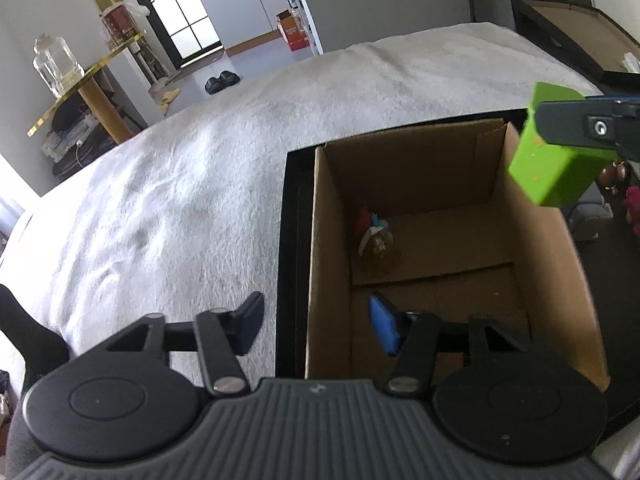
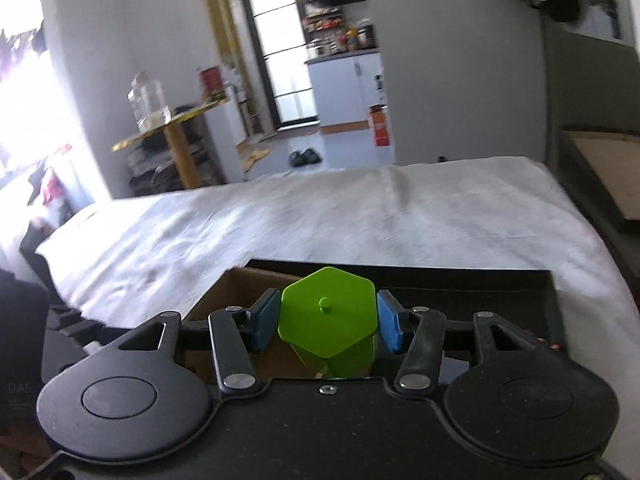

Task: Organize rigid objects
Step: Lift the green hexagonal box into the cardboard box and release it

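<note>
The right tongs [image 2: 328,326] are clenched on a green block [image 2: 329,320], its six-sided end with a small central peg facing the camera and a blue pad [image 2: 389,327] pressed against each side. In the left wrist view the same green block [image 1: 554,148] hangs in the air above the far right corner of an open cardboard box [image 1: 544,248], held by the dark fingers of those tongs. The left tongs [image 1: 320,328] are released and grip nothing; one finger [image 1: 250,328] sits over the white bed cover [image 1: 180,184], the other, with its blue pad [image 1: 384,330], sits inside the box, so the box wall stands between them. A small brown toy [image 1: 378,246] lies on the box floor near the left wall. The box sits on a black tray [image 1: 290,264] on the bed.
</note>
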`<action>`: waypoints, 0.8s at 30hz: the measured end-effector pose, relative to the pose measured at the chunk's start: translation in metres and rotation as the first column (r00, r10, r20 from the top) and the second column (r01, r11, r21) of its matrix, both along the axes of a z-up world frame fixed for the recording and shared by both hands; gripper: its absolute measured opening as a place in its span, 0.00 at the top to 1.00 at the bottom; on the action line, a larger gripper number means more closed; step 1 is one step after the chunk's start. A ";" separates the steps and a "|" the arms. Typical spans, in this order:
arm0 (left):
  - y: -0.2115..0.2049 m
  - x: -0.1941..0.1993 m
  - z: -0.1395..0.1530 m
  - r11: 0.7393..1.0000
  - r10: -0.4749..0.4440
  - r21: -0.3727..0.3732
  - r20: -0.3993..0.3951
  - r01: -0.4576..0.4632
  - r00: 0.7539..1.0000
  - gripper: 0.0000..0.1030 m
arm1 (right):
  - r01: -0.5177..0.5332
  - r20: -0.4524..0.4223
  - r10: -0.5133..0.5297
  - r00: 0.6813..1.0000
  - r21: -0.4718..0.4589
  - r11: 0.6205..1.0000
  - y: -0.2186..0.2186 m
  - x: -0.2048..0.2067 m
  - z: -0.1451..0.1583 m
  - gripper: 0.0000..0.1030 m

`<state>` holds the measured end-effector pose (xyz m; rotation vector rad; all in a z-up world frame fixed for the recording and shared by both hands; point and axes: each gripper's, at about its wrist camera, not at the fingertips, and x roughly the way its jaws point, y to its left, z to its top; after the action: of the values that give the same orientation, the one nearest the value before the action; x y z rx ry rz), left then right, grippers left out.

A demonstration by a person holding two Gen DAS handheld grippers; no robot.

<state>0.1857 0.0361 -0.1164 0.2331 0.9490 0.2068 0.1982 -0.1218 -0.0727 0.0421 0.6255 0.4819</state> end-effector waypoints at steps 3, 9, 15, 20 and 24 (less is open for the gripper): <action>0.007 0.001 -0.004 0.999 0.023 -0.032 -0.011 -0.023 1.000 0.68 | -0.037 -0.020 0.037 0.999 -0.005 0.999 0.010 0.001 -0.001 0.50; 0.011 0.002 -0.004 0.997 0.019 -0.074 0.002 -0.019 1.000 0.88 | -0.091 -0.014 0.091 0.996 -0.044 0.995 0.023 -0.001 -0.002 0.50; 0.010 0.000 -0.005 0.997 0.025 -0.078 0.008 -0.024 1.000 0.89 | -0.123 -0.009 0.123 0.992 -0.075 0.990 0.037 -0.001 -0.006 0.50; 0.012 -0.001 -0.005 0.994 0.052 -0.099 0.012 -0.050 0.999 0.89 | -0.147 0.006 0.149 0.989 -0.097 0.984 0.052 0.005 -0.011 0.50; 0.009 -0.003 -0.005 0.995 0.052 -0.085 0.014 -0.051 0.999 0.89 | -0.159 0.009 0.162 0.987 -0.125 0.979 0.061 0.007 -0.013 0.47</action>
<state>0.1832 0.0448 -0.1217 0.1293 0.9461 0.2154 0.2051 -0.0605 -0.0856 -0.1321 0.6419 0.5979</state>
